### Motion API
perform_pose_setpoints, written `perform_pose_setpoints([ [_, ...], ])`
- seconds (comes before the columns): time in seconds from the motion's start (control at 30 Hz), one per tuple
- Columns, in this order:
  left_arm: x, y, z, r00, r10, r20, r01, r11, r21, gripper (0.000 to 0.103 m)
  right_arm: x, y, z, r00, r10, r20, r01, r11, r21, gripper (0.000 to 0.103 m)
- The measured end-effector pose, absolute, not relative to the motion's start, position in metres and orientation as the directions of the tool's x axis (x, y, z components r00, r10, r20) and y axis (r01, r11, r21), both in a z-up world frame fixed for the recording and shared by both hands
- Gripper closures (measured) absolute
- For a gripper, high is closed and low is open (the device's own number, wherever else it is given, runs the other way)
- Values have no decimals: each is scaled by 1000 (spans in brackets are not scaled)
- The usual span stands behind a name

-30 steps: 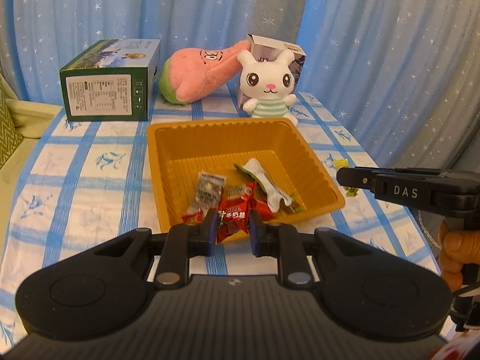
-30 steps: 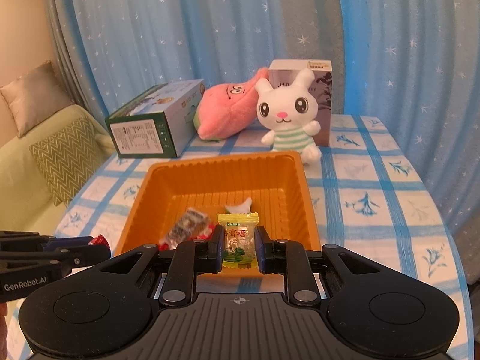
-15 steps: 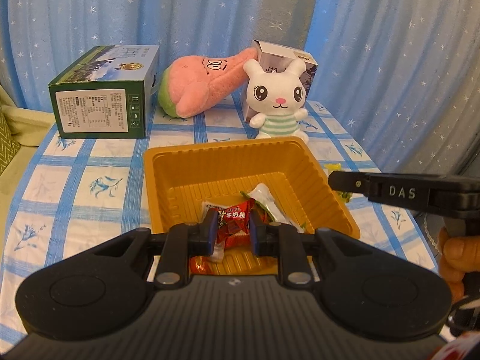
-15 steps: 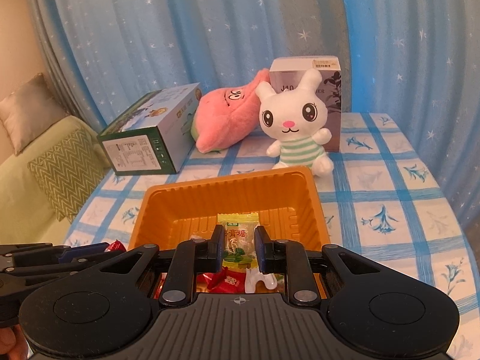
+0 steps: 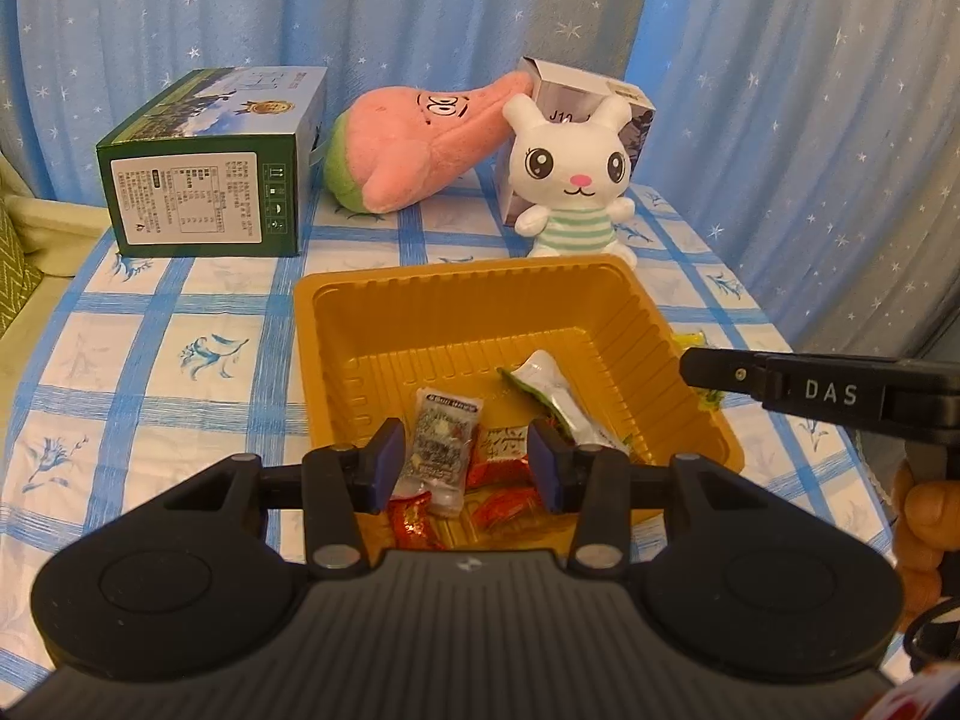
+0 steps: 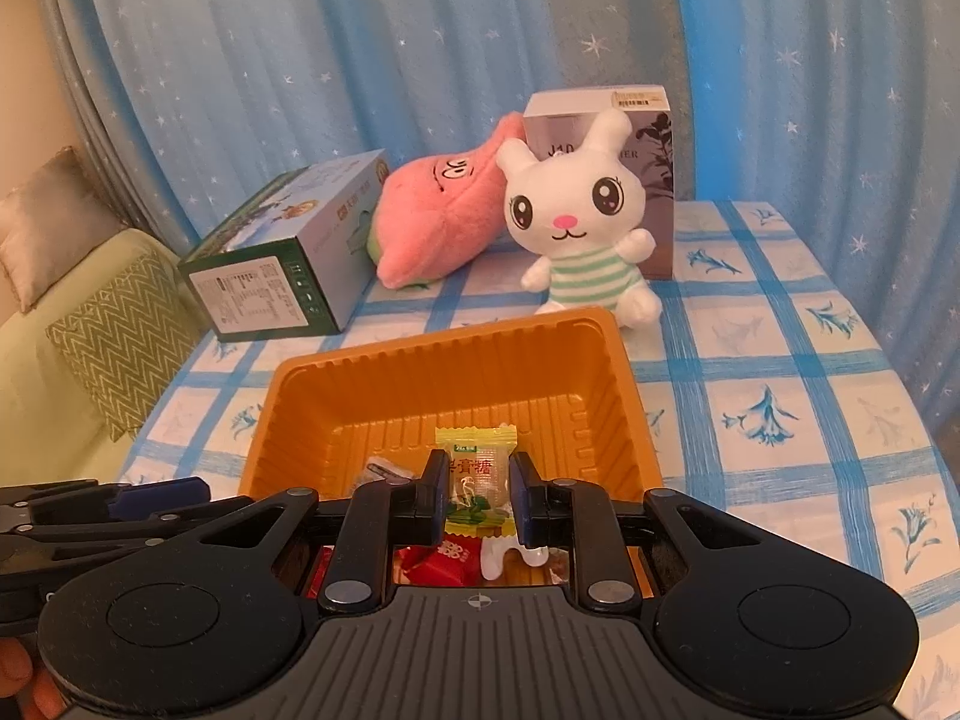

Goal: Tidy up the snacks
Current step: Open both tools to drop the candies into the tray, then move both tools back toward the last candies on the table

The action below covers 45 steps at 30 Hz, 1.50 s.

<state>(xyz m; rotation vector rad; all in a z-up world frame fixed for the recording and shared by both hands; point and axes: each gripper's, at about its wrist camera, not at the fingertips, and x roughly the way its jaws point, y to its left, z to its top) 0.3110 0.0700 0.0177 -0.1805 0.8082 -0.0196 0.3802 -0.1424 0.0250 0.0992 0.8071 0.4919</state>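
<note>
An orange tray stands on the blue-checked tablecloth. It holds a grey packet, a green-white packet and red-wrapped snacks. My left gripper hovers over the tray's near side. Its jaws are opening and the pads press on nothing; the red packet lies loose below them. My right gripper is shut on a yellow-green candy above the tray. In the left wrist view the right gripper reaches in over the tray's right rim.
Behind the tray stand a green box, a pink plush, a white rabbit plush and a grey carton. Blue curtains close the back and right. A sofa with a zigzag cushion is left of the table.
Both grippers have moved forward over the tray. The left jaws have parted and let go of the red packet, which now lies in the tray. The right still grips the yellow-green candy.
</note>
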Motion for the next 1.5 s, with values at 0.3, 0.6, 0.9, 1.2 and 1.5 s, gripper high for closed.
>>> perform_pose_setpoints([
  [0.3, 311, 68, 14, 686, -88, -722, -48, 985, -166, 63, 385, -141, 23, 581, 451, -677, -380, 886, 264, 81],
  [0.6, 312, 73, 7, 677, -86, -731, -61, 983, -172, 63, 392, -135, 15, 564, 442, -697, -364, 891, 271, 81],
  [0.9, 301, 83, 2, 677, -83, -731, -85, 978, -190, 57, 392, -150, 15, 595, 495, -634, -323, 869, 375, 31],
  [1.2, 269, 76, -3, 681, -87, -727, -94, 975, -204, 49, 358, -191, 8, 603, 469, -645, -265, 881, 392, 31],
  [1.5, 218, 62, -2, 696, -100, -711, -108, 965, -240, 40, 283, -240, -11, 607, 423, -673, -183, 898, 400, 31],
])
